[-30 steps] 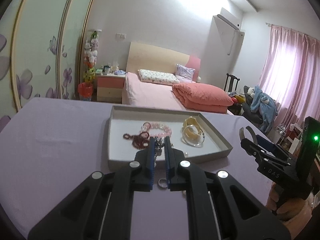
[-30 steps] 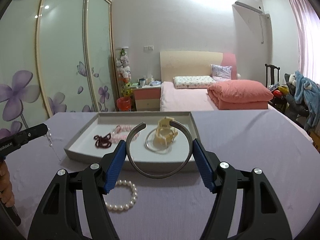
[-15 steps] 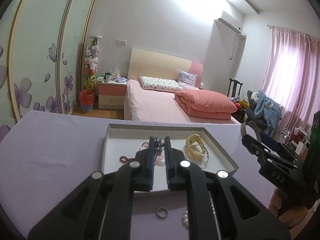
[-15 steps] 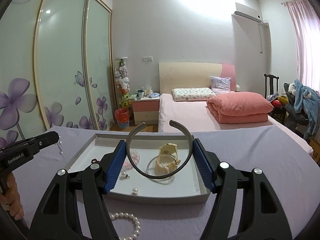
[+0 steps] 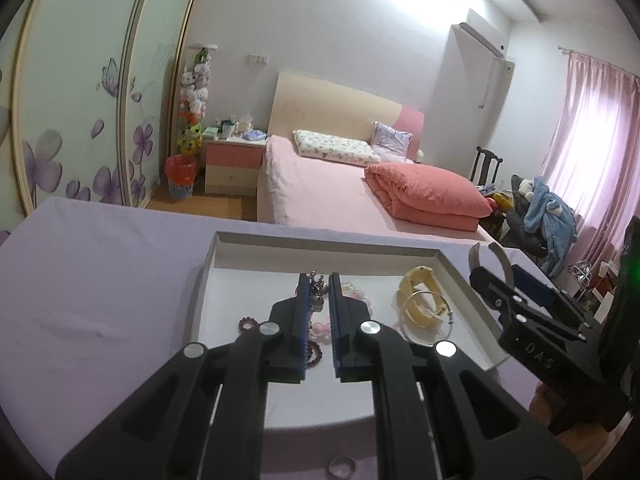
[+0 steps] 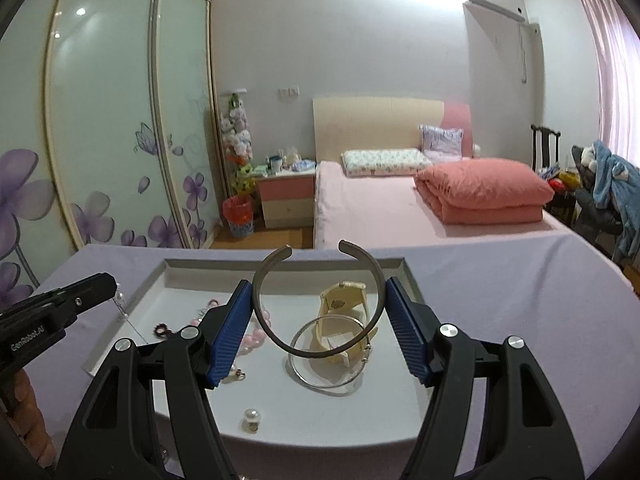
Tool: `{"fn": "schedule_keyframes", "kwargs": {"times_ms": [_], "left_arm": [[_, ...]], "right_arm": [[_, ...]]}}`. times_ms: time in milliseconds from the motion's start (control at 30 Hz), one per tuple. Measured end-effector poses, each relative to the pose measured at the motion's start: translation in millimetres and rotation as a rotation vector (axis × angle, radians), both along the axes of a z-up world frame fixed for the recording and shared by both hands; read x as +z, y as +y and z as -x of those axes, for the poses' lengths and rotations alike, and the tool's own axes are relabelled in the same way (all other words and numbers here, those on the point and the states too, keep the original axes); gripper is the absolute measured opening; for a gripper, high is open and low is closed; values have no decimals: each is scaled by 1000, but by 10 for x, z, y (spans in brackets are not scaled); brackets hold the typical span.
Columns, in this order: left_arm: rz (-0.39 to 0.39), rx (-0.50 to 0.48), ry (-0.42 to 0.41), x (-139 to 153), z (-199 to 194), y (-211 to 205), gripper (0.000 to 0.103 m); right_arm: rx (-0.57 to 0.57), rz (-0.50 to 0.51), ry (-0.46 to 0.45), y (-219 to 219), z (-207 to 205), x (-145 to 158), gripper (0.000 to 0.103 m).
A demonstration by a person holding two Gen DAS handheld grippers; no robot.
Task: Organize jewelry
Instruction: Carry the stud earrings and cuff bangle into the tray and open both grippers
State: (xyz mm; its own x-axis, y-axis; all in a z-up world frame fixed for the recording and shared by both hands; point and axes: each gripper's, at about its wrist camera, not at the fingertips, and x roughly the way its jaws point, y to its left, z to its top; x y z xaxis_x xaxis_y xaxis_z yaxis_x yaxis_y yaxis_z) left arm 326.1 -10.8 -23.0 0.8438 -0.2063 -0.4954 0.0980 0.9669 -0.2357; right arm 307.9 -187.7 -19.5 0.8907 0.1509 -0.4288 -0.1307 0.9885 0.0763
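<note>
A grey tray [image 5: 320, 242] [image 6: 408, 276] lies on the purple table. My left gripper [image 5: 319, 286] is shut on a small beaded pendant chain [image 5: 318, 290] and holds it over the tray's middle; the chain hangs from its tip in the right wrist view [image 6: 122, 306]. My right gripper [image 6: 320, 296] is shut on a dark open cuff bangle [image 6: 316, 300] above the tray. In the tray lie a cream watch [image 6: 344, 312], a thin silver bangle [image 6: 330, 360], a pink bead bracelet [image 6: 256, 334], a dark red bead bracelet [image 5: 248, 323] and small pearl earrings [image 6: 252, 418].
A small ring [image 5: 342, 468] lies on the purple table in front of the tray. The right gripper body [image 5: 532, 328] is at the tray's right side. Beyond the table are a pink bed [image 6: 400, 208] and a flowered wardrobe [image 6: 100, 140].
Both grippers have moved forward and up over the tray with their loads. The pearl bracelet on the table has dropped out of the right wrist view.
</note>
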Motion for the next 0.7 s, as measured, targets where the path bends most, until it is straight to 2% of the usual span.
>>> {"fn": "schedule_keyframes", "kwargs": {"times_ms": [333,433,700], "left_arm": [[-6,-13,43,-168,-199,-112,10],[-7,-16,52,-202,-236,-117,10],[-16,-24,86,-293,-353,-177,10]], "right_arm": [[18,-47,157,-12,-262,-290,70],[22,-45,144,-22,-242,-251,79],[-7,-75,139,-164,-255,-186,92]]}}
